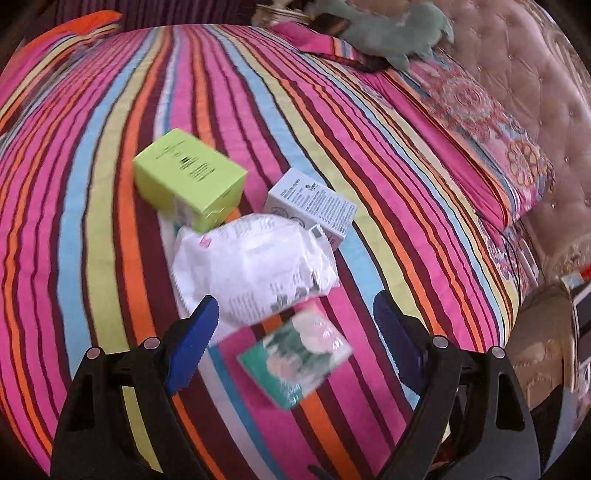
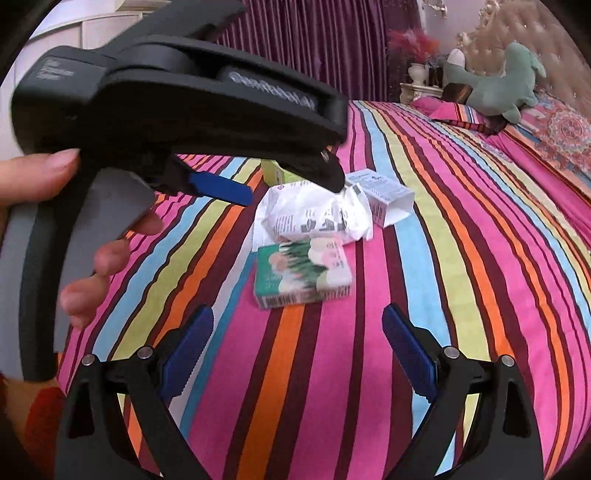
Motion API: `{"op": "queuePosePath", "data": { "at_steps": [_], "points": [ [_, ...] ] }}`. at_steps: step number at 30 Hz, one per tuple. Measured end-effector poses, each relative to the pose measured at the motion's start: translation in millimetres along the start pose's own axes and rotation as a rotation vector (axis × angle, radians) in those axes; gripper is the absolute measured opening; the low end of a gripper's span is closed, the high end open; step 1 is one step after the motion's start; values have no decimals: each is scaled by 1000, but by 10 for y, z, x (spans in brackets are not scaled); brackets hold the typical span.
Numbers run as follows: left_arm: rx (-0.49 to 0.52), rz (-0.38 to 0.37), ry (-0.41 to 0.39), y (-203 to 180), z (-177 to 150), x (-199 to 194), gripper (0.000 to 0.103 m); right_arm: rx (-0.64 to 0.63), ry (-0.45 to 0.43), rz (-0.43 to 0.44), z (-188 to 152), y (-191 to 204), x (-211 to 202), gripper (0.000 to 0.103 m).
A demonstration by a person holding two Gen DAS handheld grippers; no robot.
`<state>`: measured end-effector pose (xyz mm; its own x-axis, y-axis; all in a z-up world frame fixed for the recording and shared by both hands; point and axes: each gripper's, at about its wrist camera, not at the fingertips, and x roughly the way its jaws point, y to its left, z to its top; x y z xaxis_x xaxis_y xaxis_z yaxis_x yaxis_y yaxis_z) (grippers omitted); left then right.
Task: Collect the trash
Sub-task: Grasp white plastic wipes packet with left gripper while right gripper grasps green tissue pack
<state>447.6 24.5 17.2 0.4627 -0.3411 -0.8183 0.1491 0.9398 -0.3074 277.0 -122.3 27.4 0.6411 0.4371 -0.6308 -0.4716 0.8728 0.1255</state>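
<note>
Trash lies on a striped bedspread (image 1: 92, 206): a lime-green box (image 1: 188, 177), a grey-white printed box (image 1: 314, 201), a crumpled white wrapper (image 1: 255, 266) and a small green pack with a flower picture (image 1: 295, 354). My left gripper (image 1: 295, 314) is open, its blue fingers either side of the wrapper's near edge and the green pack, just above them. In the right wrist view my right gripper (image 2: 297, 321) is open and empty, short of the green pack (image 2: 303, 273); the wrapper (image 2: 314, 218) and white box (image 2: 384, 195) lie beyond. The left gripper's body (image 2: 177, 103) crosses the upper left, hiding most of the lime box (image 2: 271, 171).
A green plush toy (image 1: 388, 29) lies on pillows by the tufted headboard (image 1: 535, 92) at the far right. A patterned pillow (image 1: 491, 136) runs along the bed's right edge. A nightstand (image 2: 421, 88) and purple curtains (image 2: 314, 40) stand behind the bed.
</note>
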Motion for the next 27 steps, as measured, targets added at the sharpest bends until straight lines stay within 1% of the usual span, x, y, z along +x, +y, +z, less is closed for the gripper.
{"op": "queuePosePath", "data": {
  "at_steps": [2,6,9,14,20,21,24,25,27],
  "points": [
    [-6,-30,17,51,69,76,84,0,-1,7,48,-35,38,88],
    [-9,-41,39,132,133,208,84,-13,9,19,115,-58,118,88],
    [-10,-14,70,148,169,327,84,-38,22,14,152,-61,227,88],
    [-23,-7,67,187,236,434,84,-51,28,20,217,-79,384,88],
    [2,56,88,209,339,563,84,-57,51,35,254,-59,528,88],
    [3,69,91,228,349,578,84,-52,62,38,264,-60,562,88],
    [-6,70,102,265,378,629,85,-44,85,48,298,-58,619,88],
    [-7,73,103,264,373,636,85,-39,109,52,302,-61,659,88],
    [6,95,104,258,353,661,85,-34,133,62,313,-84,708,87]
  ]
}}
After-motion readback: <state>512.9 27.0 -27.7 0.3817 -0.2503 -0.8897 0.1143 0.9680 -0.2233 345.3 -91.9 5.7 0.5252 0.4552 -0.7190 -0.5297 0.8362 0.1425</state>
